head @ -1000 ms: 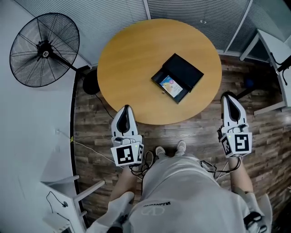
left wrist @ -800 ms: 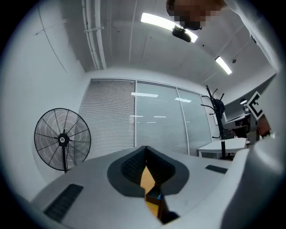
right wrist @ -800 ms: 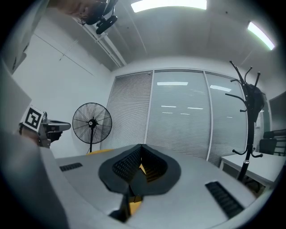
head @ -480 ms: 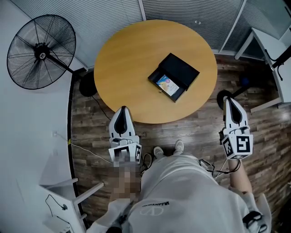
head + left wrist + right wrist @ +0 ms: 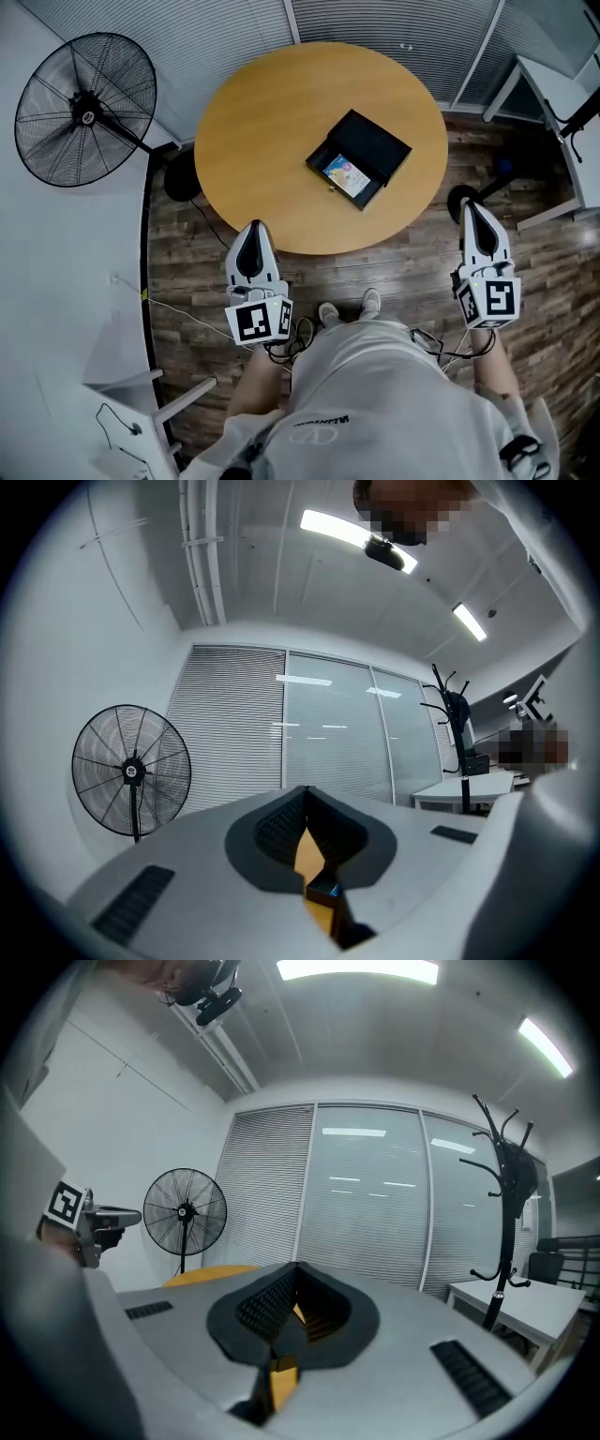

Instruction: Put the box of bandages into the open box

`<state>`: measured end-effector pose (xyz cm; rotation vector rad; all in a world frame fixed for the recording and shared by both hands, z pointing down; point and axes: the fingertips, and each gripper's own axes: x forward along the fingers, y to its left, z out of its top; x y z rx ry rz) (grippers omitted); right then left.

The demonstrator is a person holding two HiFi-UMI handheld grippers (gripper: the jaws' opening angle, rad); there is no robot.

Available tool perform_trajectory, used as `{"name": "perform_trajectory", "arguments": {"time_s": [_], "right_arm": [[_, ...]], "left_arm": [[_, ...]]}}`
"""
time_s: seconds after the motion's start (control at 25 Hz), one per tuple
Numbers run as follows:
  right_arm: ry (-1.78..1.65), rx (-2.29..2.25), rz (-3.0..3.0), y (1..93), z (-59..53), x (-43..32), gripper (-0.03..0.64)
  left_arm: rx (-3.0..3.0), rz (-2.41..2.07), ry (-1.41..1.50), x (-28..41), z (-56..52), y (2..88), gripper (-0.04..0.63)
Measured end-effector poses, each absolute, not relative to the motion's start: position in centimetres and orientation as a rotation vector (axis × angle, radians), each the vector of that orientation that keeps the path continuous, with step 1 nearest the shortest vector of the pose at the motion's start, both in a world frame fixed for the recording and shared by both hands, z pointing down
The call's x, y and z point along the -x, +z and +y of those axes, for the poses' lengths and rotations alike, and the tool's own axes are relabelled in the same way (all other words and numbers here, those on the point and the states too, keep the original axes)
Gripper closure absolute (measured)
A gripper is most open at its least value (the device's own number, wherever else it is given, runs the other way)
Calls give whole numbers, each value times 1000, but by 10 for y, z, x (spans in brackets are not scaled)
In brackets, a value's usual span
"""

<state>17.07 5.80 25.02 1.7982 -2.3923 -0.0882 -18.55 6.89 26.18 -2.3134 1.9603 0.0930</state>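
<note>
Two closed, empty grippers: my left gripper (image 5: 254, 232) and right gripper (image 5: 472, 208). Ahead, between them, the box of bandages (image 5: 345, 174) lies inside the open box (image 5: 377, 143) on the table (image 5: 262, 122).

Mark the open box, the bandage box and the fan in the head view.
open box (image 5: 377, 143): head view, on its black lid.
bandage box (image 5: 344, 174): head view, middle of its colourful top.
fan (image 5: 91, 97): head view, on the hub.
</note>
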Motion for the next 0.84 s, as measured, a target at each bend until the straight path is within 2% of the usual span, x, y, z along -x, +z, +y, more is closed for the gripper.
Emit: {"name": "perform_trajectory", "arguments": {"time_s": [0.84], "right_arm": [[-77, -1771, -2391, 253, 59, -168, 601]], "left_arm": [[2331, 1950, 99, 182, 69, 262, 588]]}}
